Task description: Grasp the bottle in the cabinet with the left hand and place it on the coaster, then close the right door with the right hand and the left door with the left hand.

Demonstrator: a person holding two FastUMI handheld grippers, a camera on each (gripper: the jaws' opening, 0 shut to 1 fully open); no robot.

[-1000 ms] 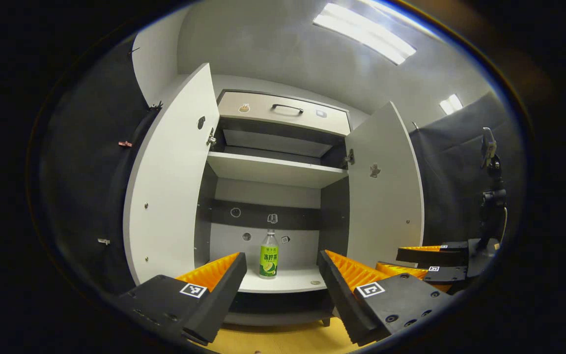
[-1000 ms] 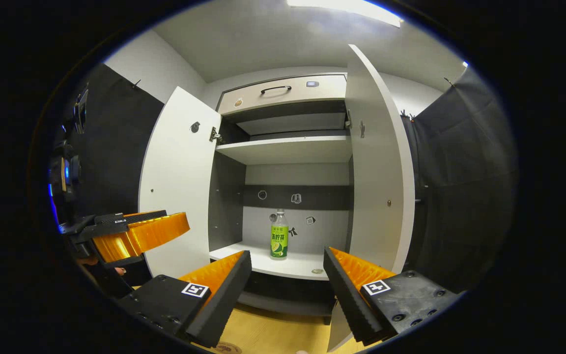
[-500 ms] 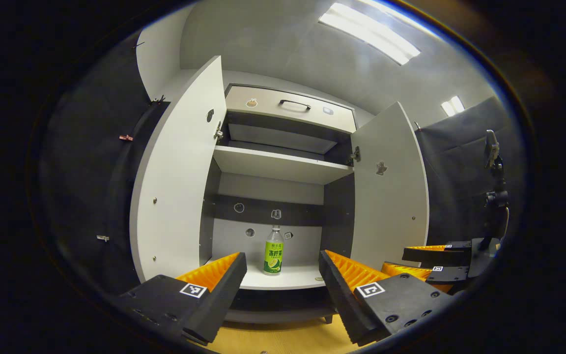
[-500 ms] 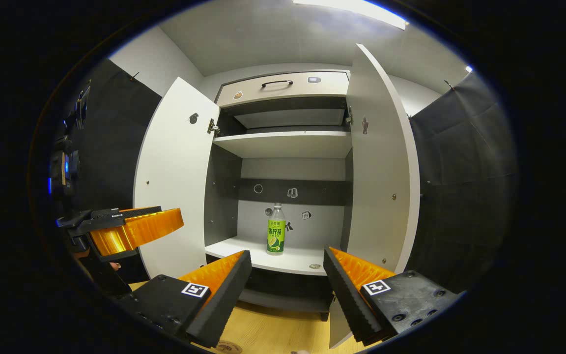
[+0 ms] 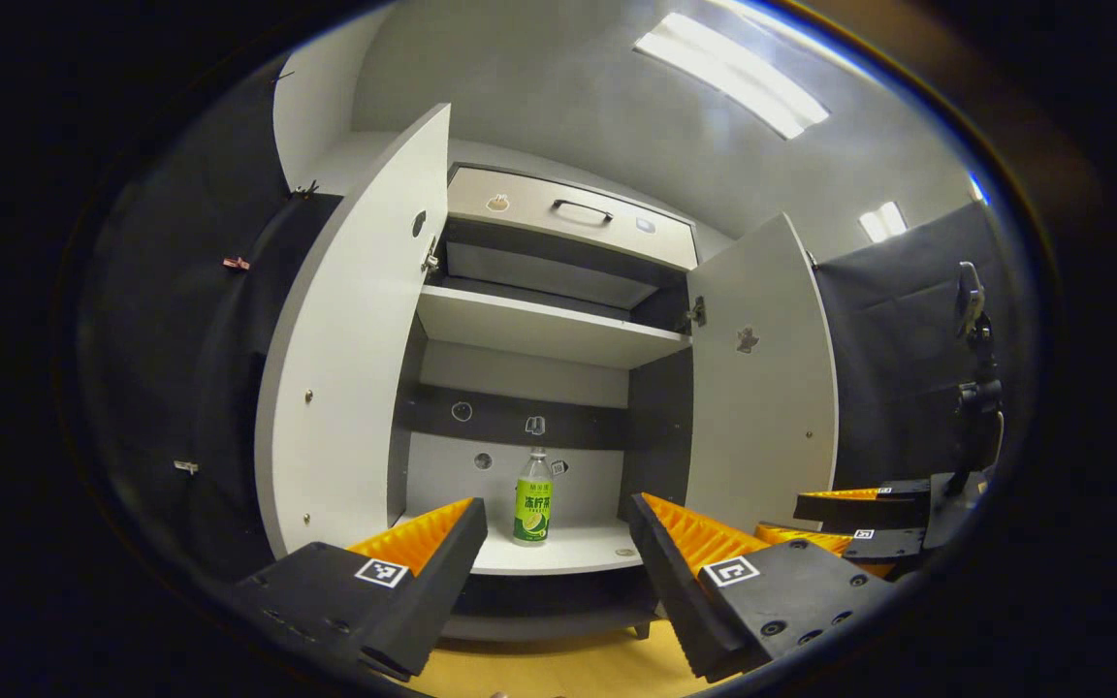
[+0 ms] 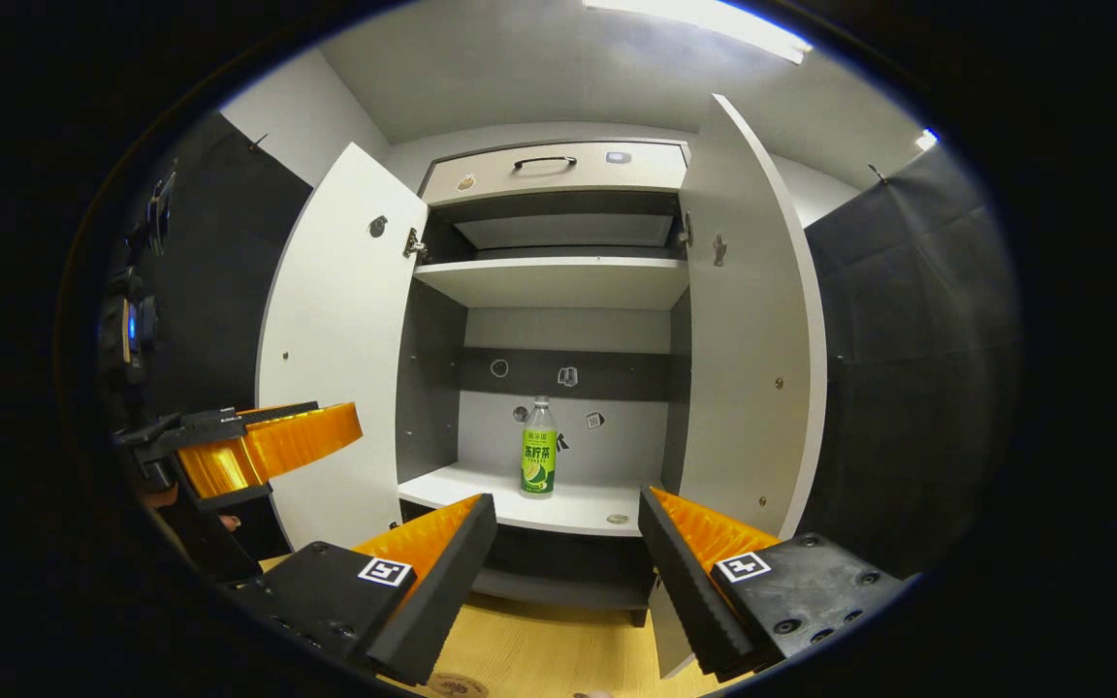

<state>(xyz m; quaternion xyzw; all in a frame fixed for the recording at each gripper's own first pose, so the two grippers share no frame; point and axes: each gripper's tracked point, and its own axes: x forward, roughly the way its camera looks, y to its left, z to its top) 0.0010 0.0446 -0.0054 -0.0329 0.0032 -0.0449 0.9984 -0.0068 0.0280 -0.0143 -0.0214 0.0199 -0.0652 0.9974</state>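
The bottle (image 5: pixel 532 495) is standing upright on the lower shelf (image 5: pixel 558 553) of the cabinet (image 5: pixel 539 330), well back toward the rear panel and slightly left of the shelf's centre. Both doors are standing fully open: the left door (image 5: pixel 350 339) and the right door (image 5: pixel 762 378) are flanking the shelf.

The left gripper (image 5: pixel 558 553) is facing the shelf with its jaws spread wide and holding nothing. The right gripper (image 6: pixel 568 562) is waiting beside it, jaws equally wide and empty.

Step in hand: approach for the grasp. Advance the left gripper straight toward the bottle, keeping it centred between the jaws. Close on the labelled body, not the cap. The round mark at the bottom edge of the right gripper view (image 6: pixel 447 684) is possibly the coaster; this cannot be confirmed.
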